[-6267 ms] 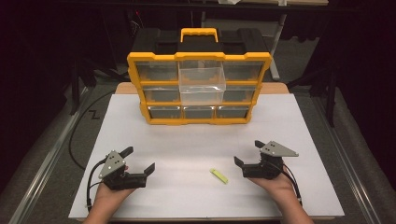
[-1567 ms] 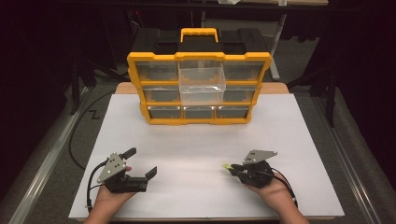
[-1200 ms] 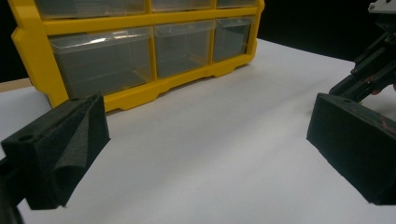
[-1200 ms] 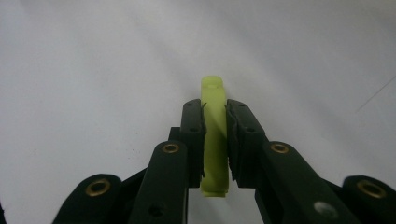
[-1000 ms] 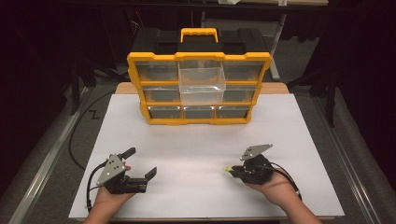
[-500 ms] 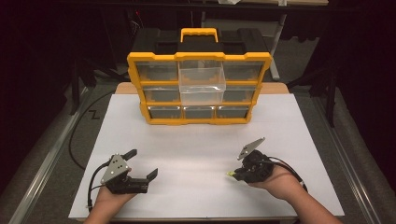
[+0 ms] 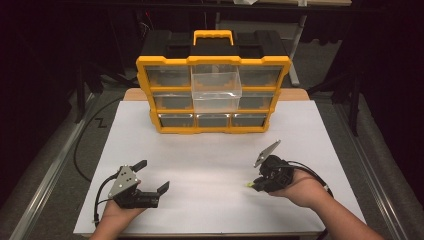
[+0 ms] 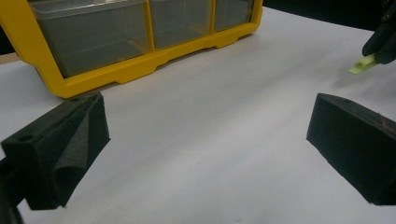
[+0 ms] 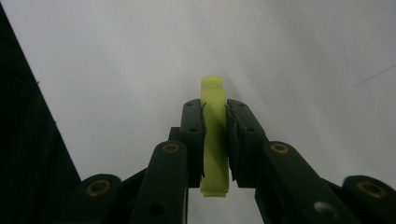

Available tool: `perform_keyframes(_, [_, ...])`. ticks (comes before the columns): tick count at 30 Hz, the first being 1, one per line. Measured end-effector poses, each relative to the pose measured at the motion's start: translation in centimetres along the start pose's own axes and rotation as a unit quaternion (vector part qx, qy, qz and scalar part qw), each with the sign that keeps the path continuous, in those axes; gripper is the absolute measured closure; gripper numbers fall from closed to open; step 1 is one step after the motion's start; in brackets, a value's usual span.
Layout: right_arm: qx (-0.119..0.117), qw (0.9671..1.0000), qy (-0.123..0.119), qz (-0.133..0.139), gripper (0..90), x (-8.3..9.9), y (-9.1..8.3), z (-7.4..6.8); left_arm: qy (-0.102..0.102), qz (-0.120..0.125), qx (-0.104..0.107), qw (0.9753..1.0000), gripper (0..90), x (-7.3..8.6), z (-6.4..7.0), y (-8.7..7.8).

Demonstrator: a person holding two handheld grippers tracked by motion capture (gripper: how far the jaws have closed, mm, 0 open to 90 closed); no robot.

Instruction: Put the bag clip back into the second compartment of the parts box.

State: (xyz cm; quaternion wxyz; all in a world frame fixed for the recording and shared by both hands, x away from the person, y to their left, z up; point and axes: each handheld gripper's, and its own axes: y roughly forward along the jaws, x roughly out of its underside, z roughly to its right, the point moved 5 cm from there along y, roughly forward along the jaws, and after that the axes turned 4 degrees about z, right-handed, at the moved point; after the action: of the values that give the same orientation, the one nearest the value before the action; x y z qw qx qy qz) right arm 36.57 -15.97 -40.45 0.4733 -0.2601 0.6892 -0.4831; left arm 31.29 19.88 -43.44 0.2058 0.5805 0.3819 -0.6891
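The right gripper (image 7: 256, 184) has its jaws pressed on a small yellow-green plastic strip (image 9: 215, 135), which stands on edge between the two black pads and pokes out a little past their tips. In the high view the strip (image 7: 248, 184) shows as a pale tip at the gripper's front, raised just above the surface, with the person's right hand (image 7: 300, 187) wrapped around the gripper body behind it.

The left gripper (image 7: 150, 182) rests low with its jaws spread wide and nothing between them; its own view looks across bare white surface between the two foam pads, with the strip (image 8: 363, 64) in the other gripper's hold far ahead and to its right.

Both grippers work over a large white sheet (image 7: 220, 155) that covers a wooden table (image 7: 131, 94), whose edge peeks out at the far side. Well ahead of both grippers, at the far end of the sheet, stands a yellow-and-black organiser (image 7: 213, 95) with clear drawers; its top middle drawer (image 7: 216, 88) is pulled out toward the grippers. Around the table the room is dark, with grey floor, a metal rail (image 7: 45, 175) beyond the left gripper's side and black cable (image 7: 82, 145) on the floor.
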Motion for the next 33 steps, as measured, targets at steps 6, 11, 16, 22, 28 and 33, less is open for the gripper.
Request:
perform_keyframes(6, [-0.008,0.9997,-0.014,-0.019,79.1,-0.8,-1.4,-0.1,0.002,-0.001,0.001,1.0,0.2,0.0,0.0,0.0])
perform_keyframes(11, [-0.01,0.9993,-0.025,-0.027,79.1,-1.6,-2.7,-0.1,0.003,-0.001,0.001,1.0,0.2,0.0,0.1,0.0])
perform_keyframes(16, [-0.011,0.9991,-0.031,-0.025,79.2,-2.4,-3.9,0.1,0.003,-0.001,0.001,1.0,0.3,0.0,0.1,0.0])
perform_keyframes(22, [-0.007,0.999,-0.036,-0.025,79.2,-3.2,-5.2,0.2,0.002,-0.002,0.004,1.0,0.3,0.0,0.1,0.0])
perform_keyframes(28, [-0.009,0.9988,-0.042,-0.023,79.2,-4.2,-6.5,0.2,0.003,-0.001,0.006,1.0,0.3,0.0,0.2,-0.1])
perform_keyframes(33, [-0.01,0.9983,-0.051,-0.026,79.2,-5.0,-7.2,0.1,0.002,0.001,0.007,1.0,0.3,0.0,0.2,-0.1])
